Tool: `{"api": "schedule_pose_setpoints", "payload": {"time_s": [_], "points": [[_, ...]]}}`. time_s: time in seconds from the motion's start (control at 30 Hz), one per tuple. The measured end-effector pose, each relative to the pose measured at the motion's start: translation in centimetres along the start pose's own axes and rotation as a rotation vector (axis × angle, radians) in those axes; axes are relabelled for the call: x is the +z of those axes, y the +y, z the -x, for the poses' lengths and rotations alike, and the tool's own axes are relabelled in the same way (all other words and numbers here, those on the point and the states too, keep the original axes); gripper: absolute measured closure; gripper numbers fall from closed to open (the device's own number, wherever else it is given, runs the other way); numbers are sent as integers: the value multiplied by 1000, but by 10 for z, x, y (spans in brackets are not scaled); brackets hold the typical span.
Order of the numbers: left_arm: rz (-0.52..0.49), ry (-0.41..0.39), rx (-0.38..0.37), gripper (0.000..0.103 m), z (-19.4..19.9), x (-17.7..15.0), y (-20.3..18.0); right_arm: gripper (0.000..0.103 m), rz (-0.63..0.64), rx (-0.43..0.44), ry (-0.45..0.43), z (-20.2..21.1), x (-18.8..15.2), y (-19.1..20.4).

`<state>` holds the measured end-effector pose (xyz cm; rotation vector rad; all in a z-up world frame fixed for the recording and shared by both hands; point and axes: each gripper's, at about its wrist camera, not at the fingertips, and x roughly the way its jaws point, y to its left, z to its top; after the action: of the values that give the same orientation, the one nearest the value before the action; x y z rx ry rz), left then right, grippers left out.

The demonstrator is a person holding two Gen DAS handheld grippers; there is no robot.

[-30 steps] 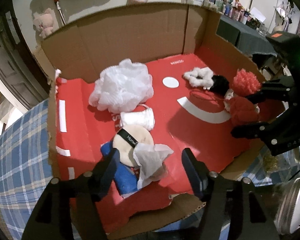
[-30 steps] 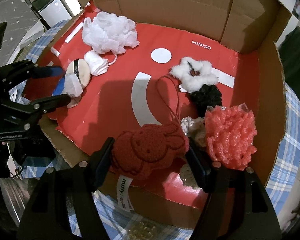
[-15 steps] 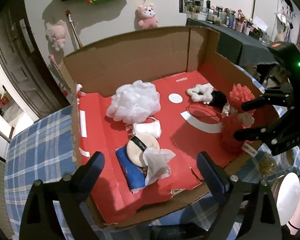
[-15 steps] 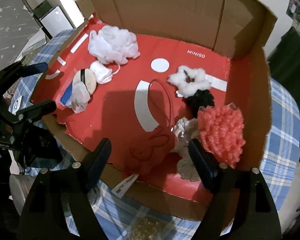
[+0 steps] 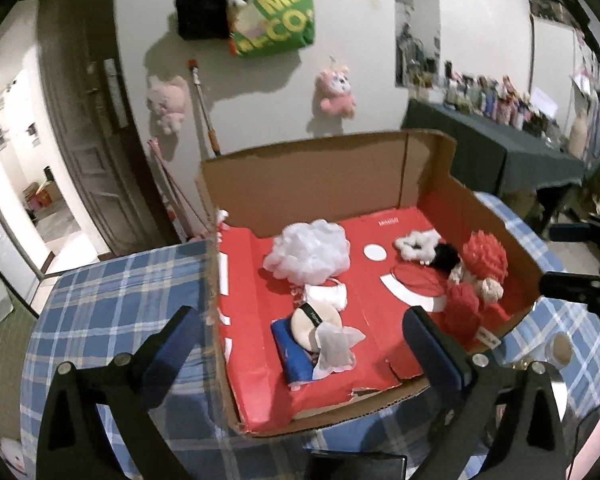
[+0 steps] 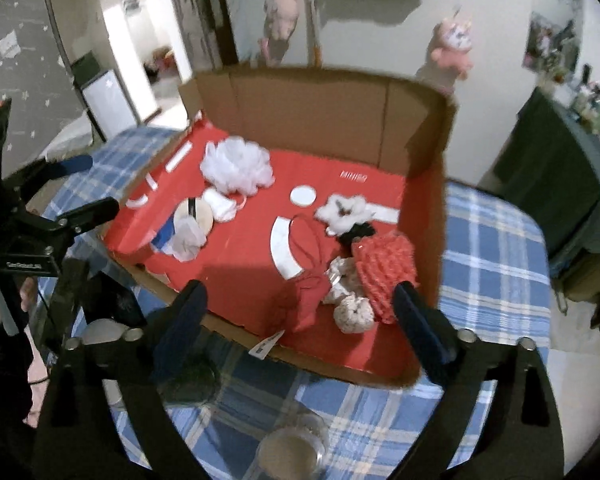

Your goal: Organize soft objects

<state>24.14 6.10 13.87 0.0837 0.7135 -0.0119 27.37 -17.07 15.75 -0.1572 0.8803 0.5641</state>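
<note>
Apparently lengthwise, red plush toy [image 6: 306, 300].

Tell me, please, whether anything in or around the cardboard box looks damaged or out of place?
The cardboard box is damaged: its near front edge is ragged, with the red lining torn. The red plush toy has its tag hanging over that edge. Otherwise nothing stands out.

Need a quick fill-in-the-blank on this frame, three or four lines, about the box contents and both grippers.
1. The inside floor of the cardboard box is coloured ____.
2. The white bath pouf lies toward the ____ wall of the box.
3. The jaws of the left gripper and the right gripper have just been opening and hold ____.
4. The box stands on a blue ____ tablecloth.

Missing words: red; back; nothing; checked
</note>
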Motion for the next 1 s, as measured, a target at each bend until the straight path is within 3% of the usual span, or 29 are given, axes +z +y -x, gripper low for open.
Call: {"api": "schedule_pose_setpoints", "payload": {"time_s": [0.3,0.53,0.7,1.0], "points": [[54,-60,16,0,21,-25,-3,0,-53,-70,-165,42,-37,12],[77,-57,25,0,24,-44,-9,0,-111,-85,-186,43,-64,19],[119,-31,-11,0,22,-53,-8,0,-125,-65,-195,42,-70,22],[104,-42,-5,0,29,-57,-14,0,-149,-36,-203,41,-76,24]]}}
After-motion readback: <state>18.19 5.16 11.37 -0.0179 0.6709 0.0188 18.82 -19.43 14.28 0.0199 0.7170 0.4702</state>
